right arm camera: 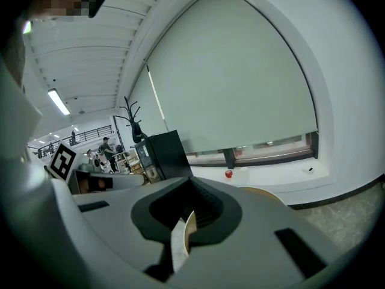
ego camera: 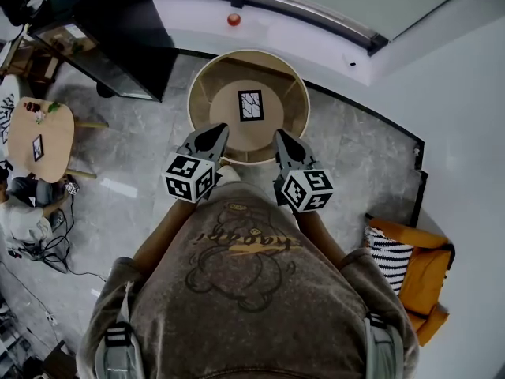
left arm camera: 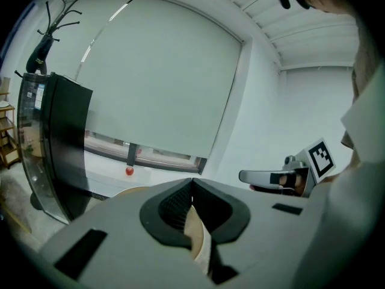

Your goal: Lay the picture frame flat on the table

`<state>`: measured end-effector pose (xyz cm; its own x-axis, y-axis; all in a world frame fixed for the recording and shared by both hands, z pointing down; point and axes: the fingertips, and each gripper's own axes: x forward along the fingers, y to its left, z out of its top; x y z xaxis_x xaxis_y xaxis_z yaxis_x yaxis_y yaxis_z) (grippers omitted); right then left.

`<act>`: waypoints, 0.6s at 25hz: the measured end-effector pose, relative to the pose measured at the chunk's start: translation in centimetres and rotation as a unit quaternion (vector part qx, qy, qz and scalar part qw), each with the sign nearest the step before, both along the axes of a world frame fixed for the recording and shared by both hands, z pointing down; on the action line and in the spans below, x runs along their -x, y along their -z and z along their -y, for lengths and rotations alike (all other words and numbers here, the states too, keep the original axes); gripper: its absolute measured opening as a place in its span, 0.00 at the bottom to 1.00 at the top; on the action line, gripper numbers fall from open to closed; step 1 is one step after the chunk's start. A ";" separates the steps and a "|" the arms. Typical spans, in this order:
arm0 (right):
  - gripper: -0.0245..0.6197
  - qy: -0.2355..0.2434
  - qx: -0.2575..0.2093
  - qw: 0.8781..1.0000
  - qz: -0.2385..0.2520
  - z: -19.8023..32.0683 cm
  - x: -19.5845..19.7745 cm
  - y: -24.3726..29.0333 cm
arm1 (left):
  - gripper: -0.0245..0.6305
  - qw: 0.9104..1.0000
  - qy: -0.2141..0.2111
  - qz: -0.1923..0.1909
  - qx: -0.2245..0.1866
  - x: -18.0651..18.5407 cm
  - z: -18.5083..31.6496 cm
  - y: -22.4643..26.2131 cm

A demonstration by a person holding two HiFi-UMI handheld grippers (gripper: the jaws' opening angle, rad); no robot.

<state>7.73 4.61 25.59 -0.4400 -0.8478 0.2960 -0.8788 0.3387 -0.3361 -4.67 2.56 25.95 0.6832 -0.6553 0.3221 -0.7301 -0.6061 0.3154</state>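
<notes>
- My left gripper (ego camera: 215, 135) is clenched on nothing. In the left gripper view its dark ribbed pads (left arm camera: 174, 206) meet at the tip, and the slot below them shows only a beige sliver, probably the tabletop
- My right gripper (ego camera: 284, 139) is the same, with its jaws pressed together and empty
- Both hang side by side just over the near rim of the round beige wooden tabletop (ego camera: 207, 77), apart from the frame. I read that as a hands-off posture, not a reach
- The black-edged picture frame with a white, black-lined print (ego camera: 251, 106) sits about mid-tabletop, touched by neither gripper. From above it looks face up, so I judge the task is done or close to it
- The steep head view hides any lean, so I cannot tell whether the frame lies truly flat or rests on a back stand
- Neither gripper view shows the frame. Each gripper's grey body covers the middle of the tabletop and leaves only an arc of rim
- Farther out, a small red ball (ego camera: 233, 20) rests on the white window ledge and a black cabinet (ego camera: 118, 30) is cut off at the left
</notes>
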 end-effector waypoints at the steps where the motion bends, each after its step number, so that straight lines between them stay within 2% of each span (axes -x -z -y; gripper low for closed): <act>1: 0.07 0.002 0.000 1.000 -0.001 0.0 0.1 0.0 | 0.06 1.000 0.001 0.000 0.000 0.1 0.0 0.0; 15: 0.07 0.030 0.001 1.000 -0.008 -0.5 2.2 -0.5 | 0.06 1.000 0.016 0.000 0.007 1.5 -0.8 -0.7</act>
<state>5.52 5.11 26.14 -0.4855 -0.8193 0.3050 -0.8620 0.3903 -0.3236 -6.16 3.38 26.60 0.6625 -0.6719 0.3312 -0.7486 -0.5789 0.3232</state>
